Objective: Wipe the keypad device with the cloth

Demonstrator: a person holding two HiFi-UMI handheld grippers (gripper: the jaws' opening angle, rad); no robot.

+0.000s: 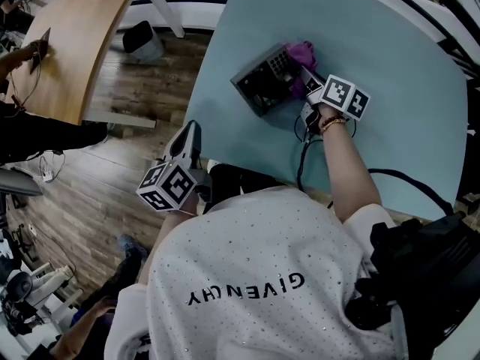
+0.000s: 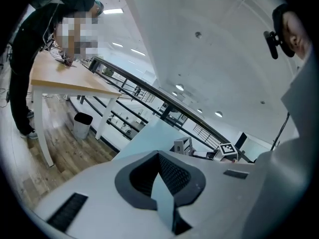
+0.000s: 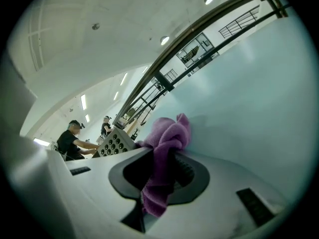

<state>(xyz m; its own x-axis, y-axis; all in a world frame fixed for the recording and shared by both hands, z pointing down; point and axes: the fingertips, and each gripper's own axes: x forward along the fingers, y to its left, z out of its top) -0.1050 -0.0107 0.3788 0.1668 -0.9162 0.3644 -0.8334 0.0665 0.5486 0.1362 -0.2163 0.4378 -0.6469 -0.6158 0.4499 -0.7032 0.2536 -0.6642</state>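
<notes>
The dark grey keypad device lies on the pale blue table, keys at its far end. A purple cloth is bunched against the device's far right corner. My right gripper is shut on the cloth and presses it there. In the right gripper view the cloth hangs between the jaws, with the device's keys just to the left. My left gripper hovers at the table's near left edge, away from the device, shut with nothing in it. In the left gripper view the device shows small and far off.
A black cable runs from the device toward the table's near edge. A wooden table stands to the left with a person's hand on it and a dark bin beside it. A black bag sits at the lower right.
</notes>
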